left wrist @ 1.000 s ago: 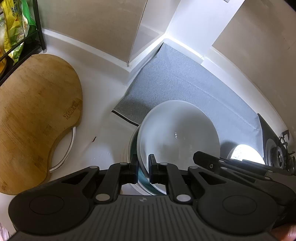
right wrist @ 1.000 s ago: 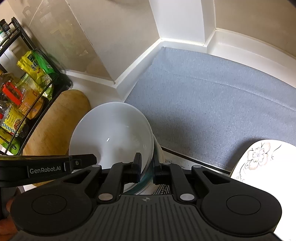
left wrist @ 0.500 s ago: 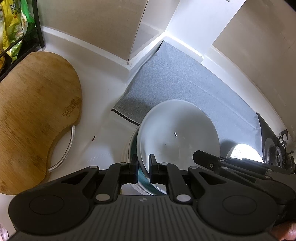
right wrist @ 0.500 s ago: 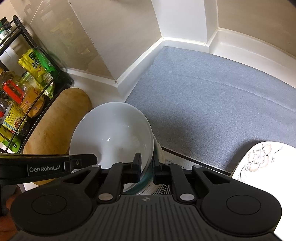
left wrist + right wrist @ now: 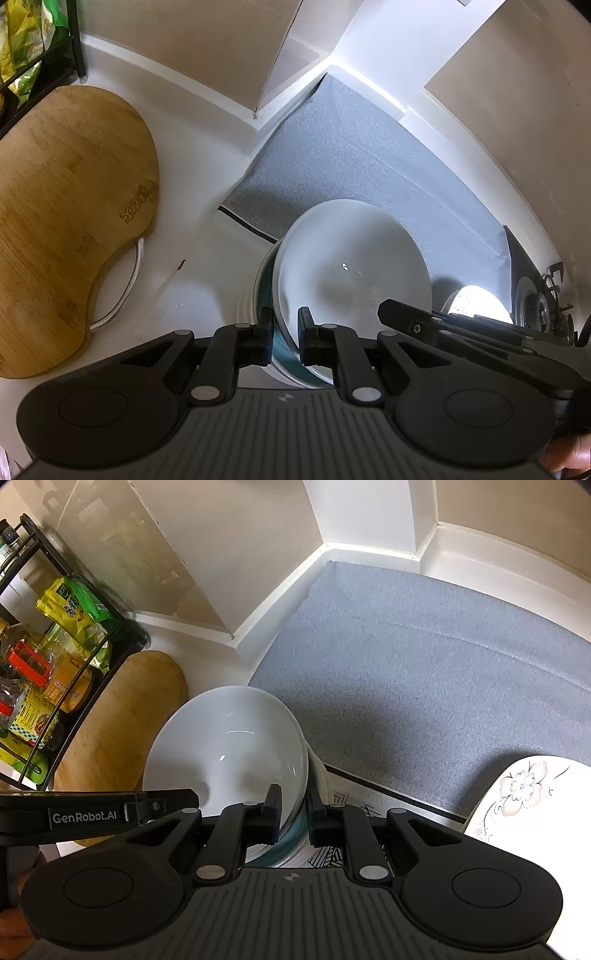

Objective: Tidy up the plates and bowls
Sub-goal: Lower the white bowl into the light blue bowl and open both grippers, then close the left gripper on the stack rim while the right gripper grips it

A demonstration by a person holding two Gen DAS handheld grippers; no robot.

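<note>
A stack of nested bowls (image 5: 351, 273), white on top with a teal-rimmed one under it, is held above the white counter. My left gripper (image 5: 286, 332) is shut on the stack's left rim. My right gripper (image 5: 294, 818) is shut on its right rim; the stack also shows in the right wrist view (image 5: 229, 753). A white plate with a flower pattern (image 5: 524, 801) lies at the lower right on the grey mat (image 5: 424, 686); it shows as a bright patch in the left wrist view (image 5: 476, 302). What lies under the stack is mostly hidden.
A bamboo cutting board (image 5: 62, 214) lies on the counter to the left. A black wire rack (image 5: 48, 672) with packets and bottles stands at the far left. A gas stove (image 5: 543, 306) is at the right edge. Walls close in behind the mat.
Both grippers keep their hold on the bowl stack. The view has shifted slightly, the stack moving a little with both grippers; nothing was let go.
</note>
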